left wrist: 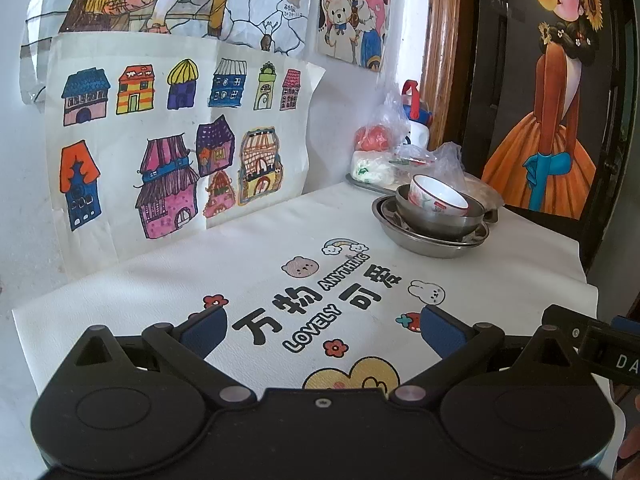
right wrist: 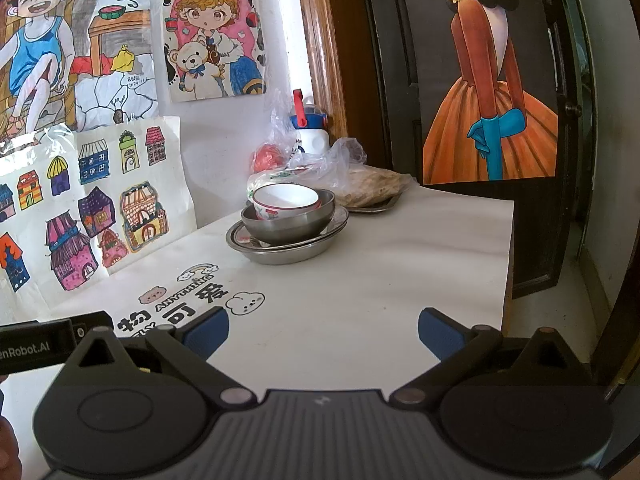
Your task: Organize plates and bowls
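Observation:
A stack stands at the far side of the table: a white ceramic bowl (left wrist: 438, 199) with a red rim pattern tilts inside a steel bowl (left wrist: 436, 216), which rests in steel plates (left wrist: 430, 242). The right wrist view shows the same white bowl (right wrist: 286, 200), steel bowl (right wrist: 288, 224) and steel plates (right wrist: 286, 248). My left gripper (left wrist: 322, 326) is open, well short of the stack, over the printed white cloth (left wrist: 256, 280). My right gripper (right wrist: 323, 330) is also open with nothing between its blue pads, hovering over the bare tabletop (right wrist: 400, 264).
Behind the stack sit clear plastic bags of food (right wrist: 320, 164), a white bottle with a red-blue lid (right wrist: 308, 132) and a tray with flatbread (right wrist: 372, 192). Drawings (left wrist: 168, 136) lean on the wall at left. The table's right edge (right wrist: 510, 248) faces a dark door.

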Demonstrator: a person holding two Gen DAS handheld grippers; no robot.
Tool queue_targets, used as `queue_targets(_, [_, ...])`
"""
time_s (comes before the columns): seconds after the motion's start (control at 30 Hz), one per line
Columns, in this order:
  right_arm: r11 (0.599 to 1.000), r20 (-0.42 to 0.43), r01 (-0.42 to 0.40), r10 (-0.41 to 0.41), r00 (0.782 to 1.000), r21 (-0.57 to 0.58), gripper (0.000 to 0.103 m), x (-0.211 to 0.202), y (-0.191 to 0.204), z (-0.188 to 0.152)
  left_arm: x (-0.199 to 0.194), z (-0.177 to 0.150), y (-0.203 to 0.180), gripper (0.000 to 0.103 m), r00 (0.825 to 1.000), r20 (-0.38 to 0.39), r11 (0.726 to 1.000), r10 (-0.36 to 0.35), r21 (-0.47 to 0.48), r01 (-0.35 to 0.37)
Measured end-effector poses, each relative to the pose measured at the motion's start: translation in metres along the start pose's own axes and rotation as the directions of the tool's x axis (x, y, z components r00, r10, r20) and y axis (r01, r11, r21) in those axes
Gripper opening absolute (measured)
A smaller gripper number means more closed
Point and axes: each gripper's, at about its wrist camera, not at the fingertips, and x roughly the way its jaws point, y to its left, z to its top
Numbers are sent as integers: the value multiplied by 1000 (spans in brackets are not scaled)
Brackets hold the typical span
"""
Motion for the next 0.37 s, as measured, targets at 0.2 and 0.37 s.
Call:
queue_targets(0.2, [1000,-2,0,0,1000,0,103,1,1,0,0,0,0,102,1000,1,1000,-1,1,1])
queue_targets(0.37, [1000,-2,0,0,1000,0,103,1,1,0,0,0,0,102,1000,1,1000,0,2,0])
